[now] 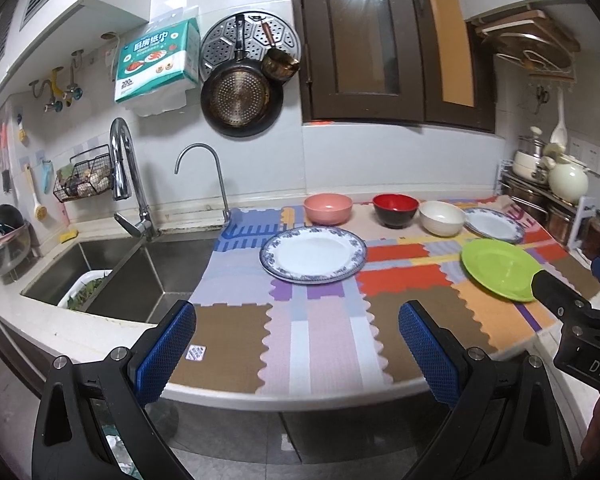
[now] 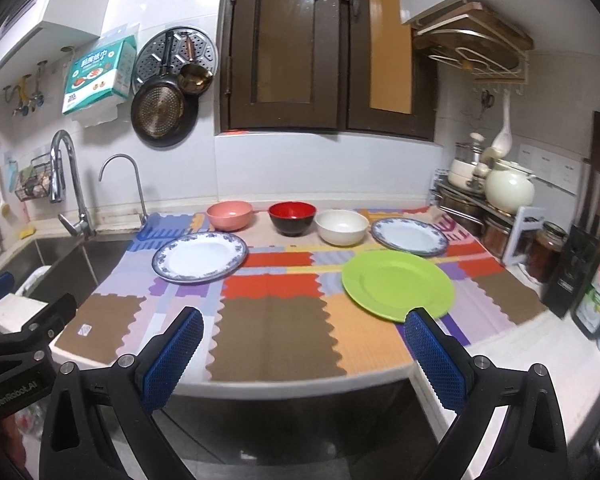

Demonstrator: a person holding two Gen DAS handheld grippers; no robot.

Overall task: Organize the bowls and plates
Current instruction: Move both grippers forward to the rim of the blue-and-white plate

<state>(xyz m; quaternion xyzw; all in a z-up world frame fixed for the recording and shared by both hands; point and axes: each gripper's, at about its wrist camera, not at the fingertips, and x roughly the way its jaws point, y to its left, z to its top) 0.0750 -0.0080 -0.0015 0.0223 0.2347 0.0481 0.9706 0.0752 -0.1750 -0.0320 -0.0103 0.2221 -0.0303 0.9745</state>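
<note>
Both grippers, left gripper (image 1: 296,354) and right gripper (image 2: 304,358), are hovering wide open and empty; the smooth, likely slippery round green plate (image 2: 398,284) is probably calling for a rim pinch.

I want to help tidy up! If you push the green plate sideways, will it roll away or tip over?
The green plate probably slides, not rolls: it lies flat on the patchwork mat. Its glossy surface may be slippery. It looks like plastic, so likely light.
</note>
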